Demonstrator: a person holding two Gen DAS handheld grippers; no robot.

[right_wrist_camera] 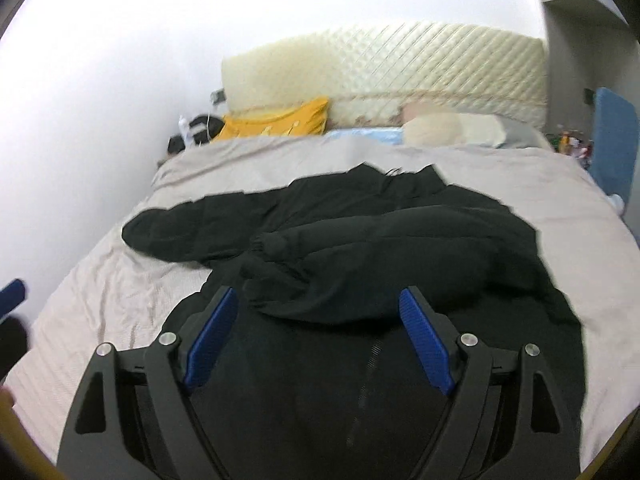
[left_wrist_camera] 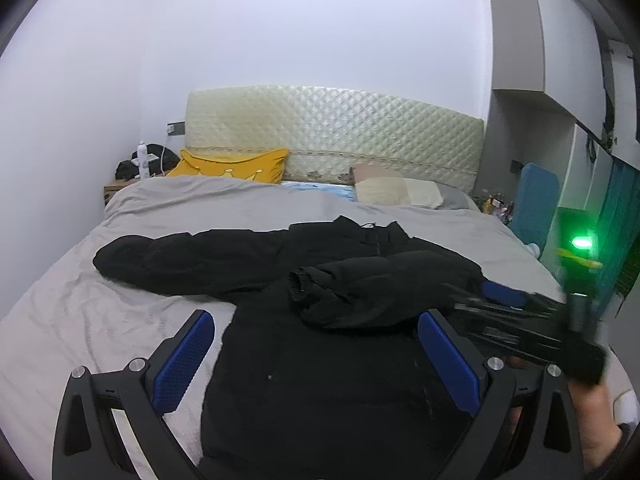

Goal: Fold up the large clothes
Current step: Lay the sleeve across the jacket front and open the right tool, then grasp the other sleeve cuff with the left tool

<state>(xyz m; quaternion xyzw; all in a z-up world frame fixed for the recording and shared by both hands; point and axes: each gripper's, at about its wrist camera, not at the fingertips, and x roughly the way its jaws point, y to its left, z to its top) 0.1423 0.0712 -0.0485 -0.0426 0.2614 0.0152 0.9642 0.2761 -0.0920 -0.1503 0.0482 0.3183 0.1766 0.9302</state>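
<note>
**Black jacket on bed: handling notes, both claws free**

Position. The black jacket (right_wrist_camera: 380, 248) lies spread across the grey bed cover (right_wrist_camera: 120, 300), body toward the near edge, collar end toward the far pillows. One sleeve (left_wrist_camera: 180, 258) runs out to the left, flat on the cover. The other sleeve (right_wrist_camera: 360, 252) is laid across the chest, its gathered cuff (left_wrist_camera: 304, 284) ending near the middle of the garment.

Claws. Left claw (left_wrist_camera: 316, 352) spread wide, nothing between the pads; it hangs above the near left part of the jacket body. Right claw (right_wrist_camera: 316, 340) also released and empty, above the near middle of the garment. Right wrist view is motion-blurred. In the left wrist view the right claw appears at the right edge, blurred, with the person's hand (left_wrist_camera: 596, 420) behind it.

Handling, judged.
- Looks padded and soft: limp, will sag and drape from any single hold.
- Bulk suggests moderate weight; a thin pinch could slide off if the shell is slick. Cannot confirm the fabric from these views.
- Not fragile.
- Best holds: cuff of the left sleeve, where the gathered edge gives a thick bite; the near hem corners for the body fold, one claw each.
- Avoid gripping mid-panel: it would bunch the layers.
</note>
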